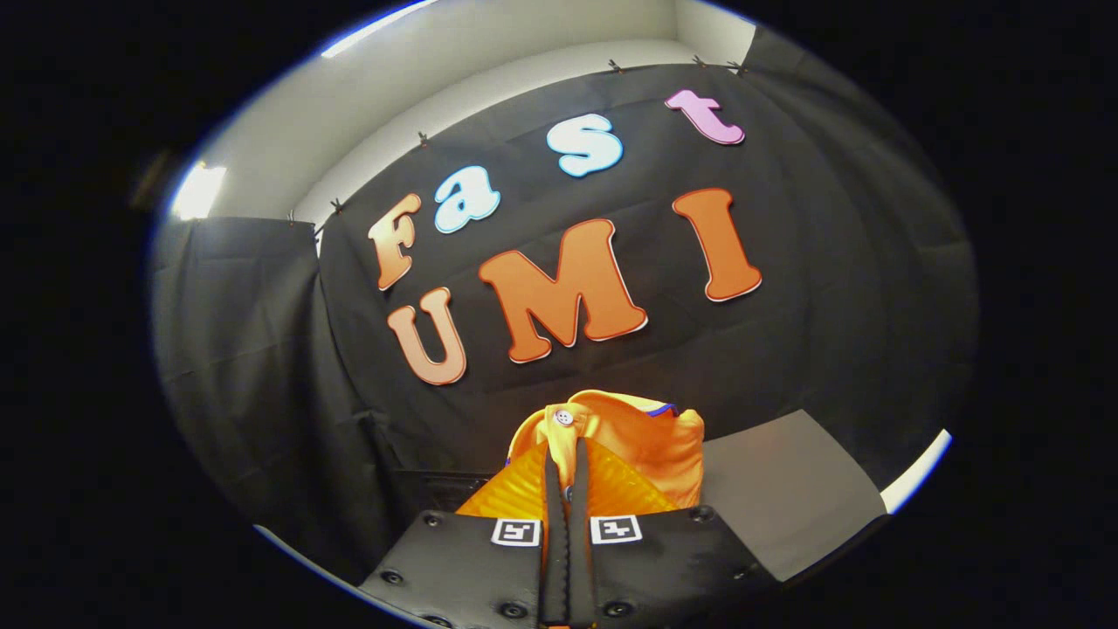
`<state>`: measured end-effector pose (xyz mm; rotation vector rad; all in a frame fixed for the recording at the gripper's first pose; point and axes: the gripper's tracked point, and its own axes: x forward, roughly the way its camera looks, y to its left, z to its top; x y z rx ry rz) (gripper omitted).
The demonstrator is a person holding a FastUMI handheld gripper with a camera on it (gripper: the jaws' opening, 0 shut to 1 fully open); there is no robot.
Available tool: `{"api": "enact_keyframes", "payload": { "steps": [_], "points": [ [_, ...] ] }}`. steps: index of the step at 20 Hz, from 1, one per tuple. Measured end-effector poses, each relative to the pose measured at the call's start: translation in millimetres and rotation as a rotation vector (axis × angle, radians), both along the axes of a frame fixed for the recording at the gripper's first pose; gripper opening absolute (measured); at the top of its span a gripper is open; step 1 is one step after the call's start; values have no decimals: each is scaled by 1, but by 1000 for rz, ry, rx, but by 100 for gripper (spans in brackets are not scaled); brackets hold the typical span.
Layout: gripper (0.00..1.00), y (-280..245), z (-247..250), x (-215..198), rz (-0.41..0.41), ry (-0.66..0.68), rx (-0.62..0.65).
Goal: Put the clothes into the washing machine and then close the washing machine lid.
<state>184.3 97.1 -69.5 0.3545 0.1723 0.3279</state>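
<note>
The tool [566,472] is seen closed tight on an orange garment [638,437], its fingers pressed together with fabric pinched between them; the cloth bunches just ahead, from twelve to two o'clock of the fingertips, a white button [564,418] showing at the fold. The carrying step is judged under way — the pinch should be kept firm and trailing cloth gathered clear of the drum's rim.

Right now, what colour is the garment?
Orange garment, gripped by the closed gripper, gripper view.
</note>
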Motion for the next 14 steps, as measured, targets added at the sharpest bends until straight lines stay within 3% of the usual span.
{"api": "enact_keyframes", "payload": {
  "steps": [8, 14],
  "points": [
    [7, 90, 56, -24, 126, -97, -22],
    [7, 207, 78, -18, 123, -133, -62]
  ]
}}
